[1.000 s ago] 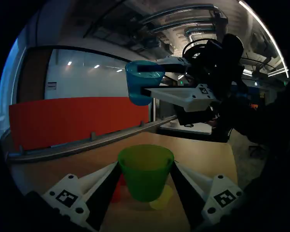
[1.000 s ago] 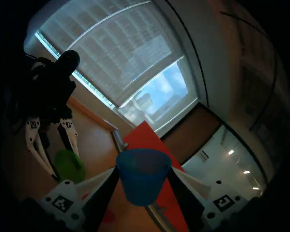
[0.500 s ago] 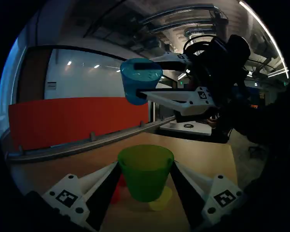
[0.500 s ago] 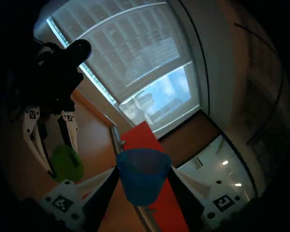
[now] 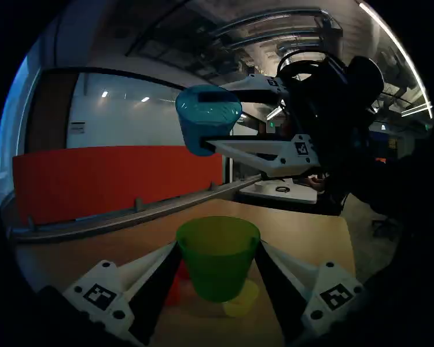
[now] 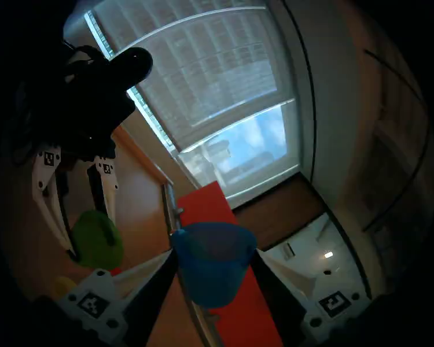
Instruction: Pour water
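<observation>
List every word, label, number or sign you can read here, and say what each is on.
No text can be read.
Left tongs: square black-and-white code markers on the fingers, patterns without letters.
Right tongs: the same code markers.
Small wall sign: too small to read.
Green cup, blue cup: no print seen.

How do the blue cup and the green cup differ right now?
Colour: the blue cup is blue, the green cup green. Height: the blue cup is held high, the green cup low over the table. Holder: the right gripper grips the blue cup, the left gripper the green cup. Both are tapered plastic cups.
</observation>
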Demonstrator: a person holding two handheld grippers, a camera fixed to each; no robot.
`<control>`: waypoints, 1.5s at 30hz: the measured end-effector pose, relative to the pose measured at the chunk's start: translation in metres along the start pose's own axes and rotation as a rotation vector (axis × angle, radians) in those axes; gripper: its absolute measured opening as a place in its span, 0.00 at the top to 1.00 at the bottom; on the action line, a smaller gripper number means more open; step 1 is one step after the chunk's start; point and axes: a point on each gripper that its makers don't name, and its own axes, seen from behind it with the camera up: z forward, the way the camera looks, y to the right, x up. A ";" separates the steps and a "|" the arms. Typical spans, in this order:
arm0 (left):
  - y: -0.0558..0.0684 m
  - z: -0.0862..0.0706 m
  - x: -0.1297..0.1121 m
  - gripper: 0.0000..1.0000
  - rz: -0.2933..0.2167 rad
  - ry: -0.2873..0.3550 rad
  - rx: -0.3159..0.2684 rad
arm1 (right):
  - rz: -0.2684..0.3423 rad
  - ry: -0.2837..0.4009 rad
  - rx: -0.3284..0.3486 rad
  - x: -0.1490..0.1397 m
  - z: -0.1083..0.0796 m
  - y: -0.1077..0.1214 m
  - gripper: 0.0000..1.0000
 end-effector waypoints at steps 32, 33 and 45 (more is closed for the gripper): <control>0.000 0.001 0.001 0.14 0.004 -0.001 -0.004 | -0.152 0.000 -0.042 0.004 0.005 0.012 0.11; 0.000 0.001 0.001 0.15 0.004 -0.001 -0.004 | -0.157 0.001 -0.044 0.004 0.006 0.013 0.11; 0.001 0.002 0.003 0.14 0.007 0.000 -0.005 | -0.219 -0.004 -0.054 0.004 0.006 0.016 0.11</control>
